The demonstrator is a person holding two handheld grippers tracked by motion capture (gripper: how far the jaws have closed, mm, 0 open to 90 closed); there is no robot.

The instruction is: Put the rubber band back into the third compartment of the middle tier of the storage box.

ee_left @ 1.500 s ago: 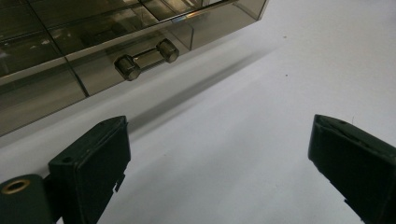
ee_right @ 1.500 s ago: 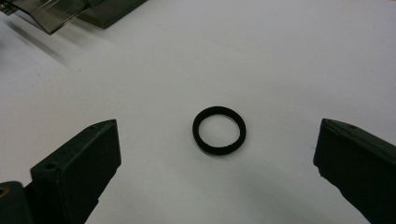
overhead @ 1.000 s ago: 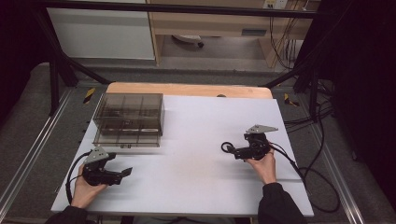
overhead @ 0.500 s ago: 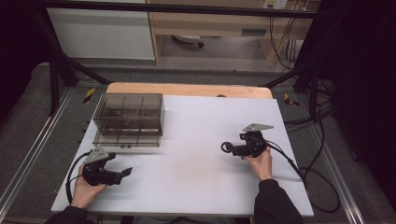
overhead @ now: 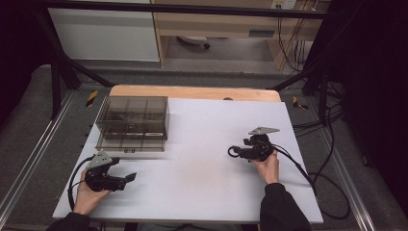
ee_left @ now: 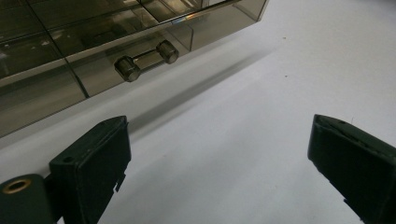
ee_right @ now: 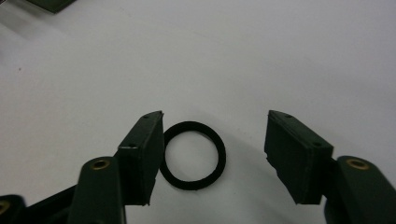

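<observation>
White tabletop fills mid-frame; right gripper spread around a flat black rubber ring; left gripper spread, facing a smoky transparent plastic drawer box upper left.

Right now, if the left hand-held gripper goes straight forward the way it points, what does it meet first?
Probably the smoky transparent drawer box: the left hand-held gripper, jaws wide open, points over bare white table toward its lower drawer, near the bar handle. Depth is uncertain.

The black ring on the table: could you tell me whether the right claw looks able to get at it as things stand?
Probably yes: the right claw is open, and the black ring lies flat between its jaws, close against one of them, with nothing in between.
</observation>
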